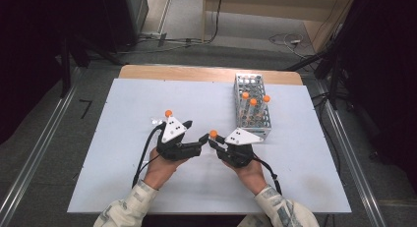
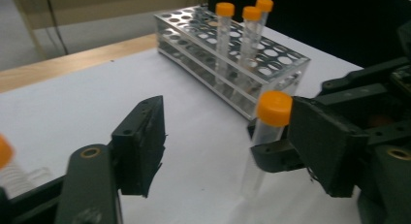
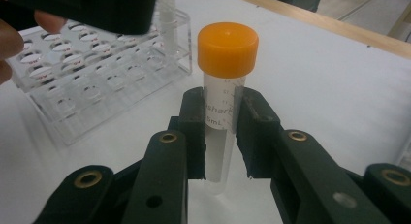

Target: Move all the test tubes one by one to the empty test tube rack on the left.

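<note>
My right claw [image 3: 220, 132] is clamped on the tube [image 3: 224, 112]; I'd bring the left claw [image 2: 232, 146] (jaws apart) squarely around its orange cap [image 2: 274, 107] before squeezing.

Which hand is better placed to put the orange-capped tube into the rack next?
Right. The right tool is shut on the upright tube, and the rack stands just beyond it on that side. The left tool holds nothing; its jaws are apart, beside the tube.
</note>
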The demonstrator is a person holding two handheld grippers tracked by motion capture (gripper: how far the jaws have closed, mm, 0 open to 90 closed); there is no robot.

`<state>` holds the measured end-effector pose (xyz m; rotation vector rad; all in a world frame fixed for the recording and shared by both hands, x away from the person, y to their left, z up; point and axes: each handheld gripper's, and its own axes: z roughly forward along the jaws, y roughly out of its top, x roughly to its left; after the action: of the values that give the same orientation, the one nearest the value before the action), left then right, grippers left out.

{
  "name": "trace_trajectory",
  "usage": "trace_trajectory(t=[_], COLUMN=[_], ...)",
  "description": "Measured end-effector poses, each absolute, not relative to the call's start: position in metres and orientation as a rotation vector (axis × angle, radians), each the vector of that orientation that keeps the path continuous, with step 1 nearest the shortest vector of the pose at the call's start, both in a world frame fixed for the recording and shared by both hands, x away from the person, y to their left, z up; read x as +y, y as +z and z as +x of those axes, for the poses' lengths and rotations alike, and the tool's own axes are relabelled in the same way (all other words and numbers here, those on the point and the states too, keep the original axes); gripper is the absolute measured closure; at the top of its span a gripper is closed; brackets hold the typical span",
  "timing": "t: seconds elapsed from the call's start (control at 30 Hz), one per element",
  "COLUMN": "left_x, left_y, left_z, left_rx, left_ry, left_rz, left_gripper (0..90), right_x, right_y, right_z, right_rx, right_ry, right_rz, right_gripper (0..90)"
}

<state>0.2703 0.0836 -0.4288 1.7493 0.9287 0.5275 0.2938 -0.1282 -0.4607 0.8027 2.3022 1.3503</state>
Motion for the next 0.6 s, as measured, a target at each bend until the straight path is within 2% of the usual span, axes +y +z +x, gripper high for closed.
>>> trace_trajectory(t=[0.17,0.33,0.6], left_x=[0.078,0.076,0.071], left_y=[-0.432,-0.433,-0.436], left_z=[0.268,0.267,0.266], left_rx=[0.886,0.856,0.825], left_ry=[0.489,0.460,0.448], left_rz=[1.758,1.766,1.790], left_gripper=[46.7,52.7,68.5], right_x=[-0.123,-0.121,-0.117], right_y=[-0.462,-0.460,-0.459], right_z=[0.291,0.289,0.285], right_rx=[2.321,2.332,2.347], right_ry=[1.358,1.385,1.405], right_rz=[0.800,0.792,0.778], right_gripper=[70.9,71.0,70.9])
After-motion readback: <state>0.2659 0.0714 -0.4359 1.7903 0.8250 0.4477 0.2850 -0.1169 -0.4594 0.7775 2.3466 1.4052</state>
